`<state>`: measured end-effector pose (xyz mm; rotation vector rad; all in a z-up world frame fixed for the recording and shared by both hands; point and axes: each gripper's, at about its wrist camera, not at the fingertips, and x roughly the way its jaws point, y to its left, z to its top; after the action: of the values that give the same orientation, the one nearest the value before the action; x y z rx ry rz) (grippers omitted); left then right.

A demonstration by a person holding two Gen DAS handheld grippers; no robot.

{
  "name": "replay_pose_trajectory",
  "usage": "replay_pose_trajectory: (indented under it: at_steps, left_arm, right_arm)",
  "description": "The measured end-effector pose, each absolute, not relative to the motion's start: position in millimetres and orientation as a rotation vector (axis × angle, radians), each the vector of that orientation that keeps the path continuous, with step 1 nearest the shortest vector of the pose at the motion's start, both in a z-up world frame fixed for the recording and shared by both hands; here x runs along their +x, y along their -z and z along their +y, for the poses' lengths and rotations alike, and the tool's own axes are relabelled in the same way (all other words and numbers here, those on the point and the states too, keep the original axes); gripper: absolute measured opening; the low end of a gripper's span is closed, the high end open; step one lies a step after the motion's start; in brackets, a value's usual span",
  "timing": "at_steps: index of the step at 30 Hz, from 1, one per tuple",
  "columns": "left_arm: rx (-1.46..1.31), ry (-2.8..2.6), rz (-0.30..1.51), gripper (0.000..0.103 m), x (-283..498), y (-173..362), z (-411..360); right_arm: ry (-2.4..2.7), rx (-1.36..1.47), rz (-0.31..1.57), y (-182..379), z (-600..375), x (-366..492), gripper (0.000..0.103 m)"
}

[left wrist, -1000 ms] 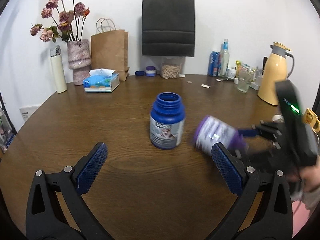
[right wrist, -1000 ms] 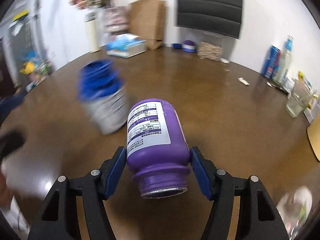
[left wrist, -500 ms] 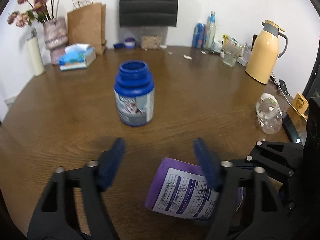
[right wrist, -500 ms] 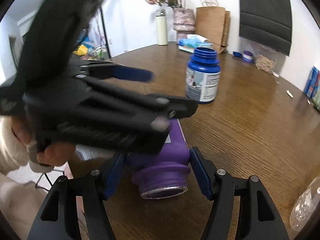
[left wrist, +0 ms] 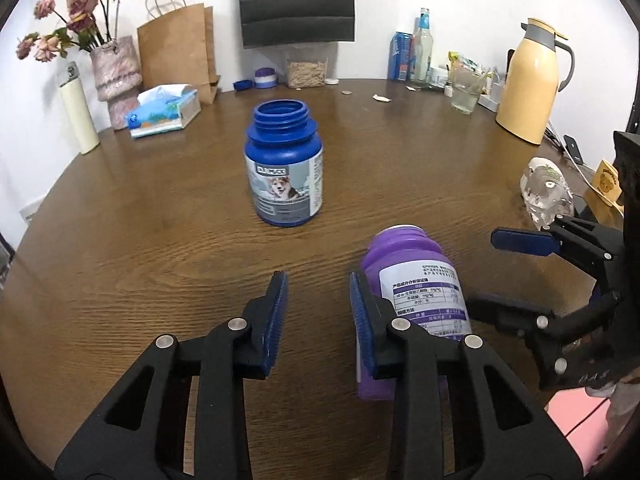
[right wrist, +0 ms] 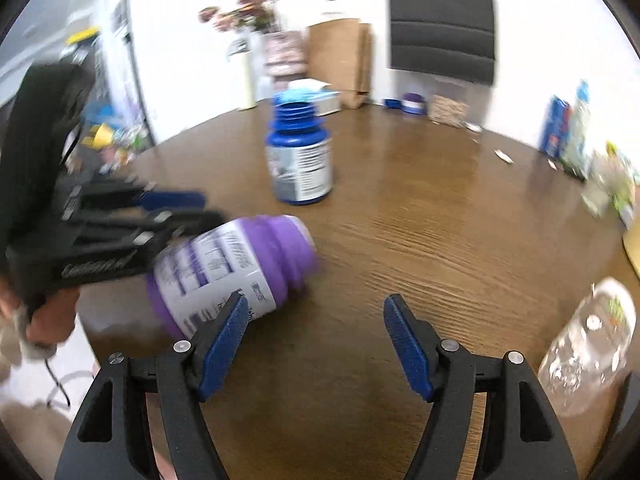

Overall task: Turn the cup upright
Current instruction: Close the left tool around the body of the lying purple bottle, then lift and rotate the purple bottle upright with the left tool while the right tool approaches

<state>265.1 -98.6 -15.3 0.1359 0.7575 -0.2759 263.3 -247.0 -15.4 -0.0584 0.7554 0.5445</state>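
Our left gripper (left wrist: 319, 312) gapes empty, the purple bottle (left wrist: 416, 300) outside its right finger; our right gripper's (right wrist: 312, 330) view alone shows it tilted. Both grippers released.

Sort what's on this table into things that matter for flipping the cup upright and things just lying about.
For the job: purple bottle, lying tilted; left hand-held gripper and right hand-held gripper, both open.

Lying about: blue bottle, already upright; yellow thermos jug; tissue box; flower vase; paper bag; drinking glass.
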Motion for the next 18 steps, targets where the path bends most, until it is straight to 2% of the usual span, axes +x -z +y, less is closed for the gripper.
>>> replay_pose_trajectory:
  at_steps: [2, 4, 5, 6, 10, 11, 12, 13, 18]
  left_arm:
    - [0.144, 0.286, 0.751, 0.031, 263.7, 9.0, -99.4]
    - [0.085, 0.332, 0.761, 0.048, 263.5, -1.4, -96.5]
    - [0.054, 0.354, 0.773, 0.077, 264.9, -5.2, -96.1]
    - [0.017, 0.384, 0.792, 0.093, 267.2, -7.9, -97.2]
    - [0.115, 0.503, 0.926, 0.092, 282.2, 11.5, -128.7]
    - [0.146, 0.5, 0.959, 0.081, 286.7, 18.5, -134.8]
    - [0.16, 0.518, 0.984, 0.064, 290.0, 24.9, -139.5]
    - [0.163, 0.527, 0.997, 0.061, 293.0, 28.4, -141.6]
    - [0.128, 0.542, 0.894, 0.06, 286.1, 16.5, -133.5]
  right_arm:
    - [-0.542, -0.036, 0.761, 15.1, -248.5, 268.2, 0.075]
    - [-0.525, -0.041, 0.758, 13.0, -247.8, 269.5, 0.075]
    - [-0.517, -0.038, 0.749, 11.4, -248.5, 269.9, 0.075]
    - [-0.511, -0.026, 0.74, 8.2, -252.2, 268.4, 0.075]
    - [-0.47, 0.022, 0.726, -0.8, -273.1, 262.0, 0.075]
    - [-0.462, 0.027, 0.726, -1.9, -275.4, 262.6, 0.075]
    - [-0.449, 0.035, 0.725, -4.8, -280.0, 260.3, 0.075]
    - [-0.443, 0.043, 0.719, -8.3, -283.5, 256.8, 0.075]
    - [-0.441, 0.04, 0.704, -21.6, -286.0, 252.9, 0.075]
